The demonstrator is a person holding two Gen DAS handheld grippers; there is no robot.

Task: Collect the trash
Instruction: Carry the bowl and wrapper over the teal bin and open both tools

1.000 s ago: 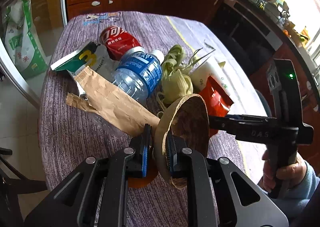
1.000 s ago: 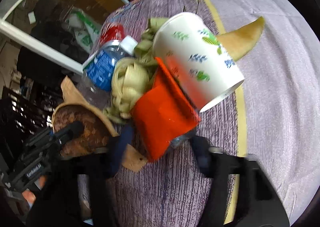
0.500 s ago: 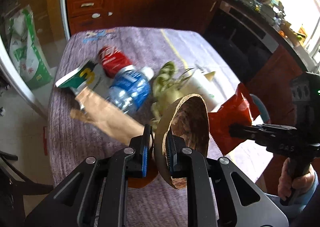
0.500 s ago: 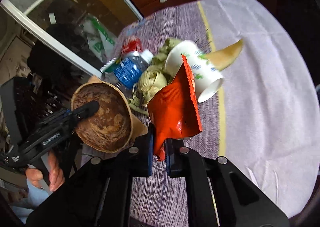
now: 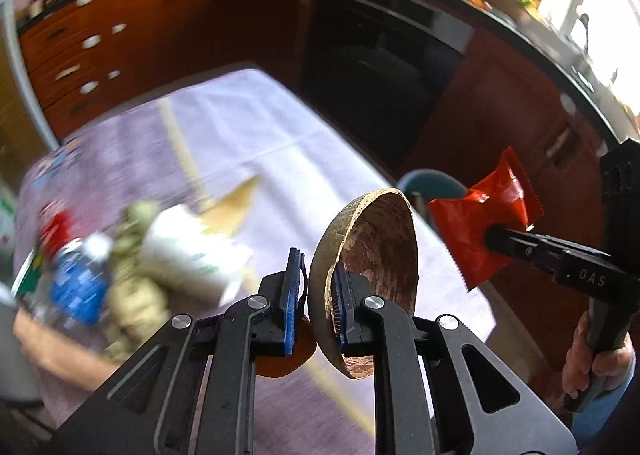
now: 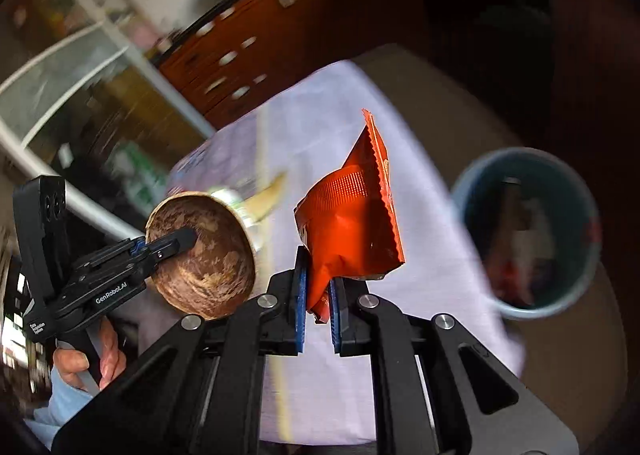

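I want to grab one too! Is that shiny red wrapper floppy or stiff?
Probably floppy: the crinkled red foil snack wrapper bends and creases above the right gripper, whose fingers pinch one corner. It looks flat and empty, so likely very light. The glossy foil might be slippery.

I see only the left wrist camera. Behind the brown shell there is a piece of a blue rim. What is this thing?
Observer: A round blue bin, open on top, past the edge of the table.
Operator: Is it empty?
Observer: No. Blurred things lie inside, some red; I cannot tell what.
Operator: Where is the red wrapper gripped?
Observer: The right gripper, whose jaws have just been closing, is shut on its bottom corner.
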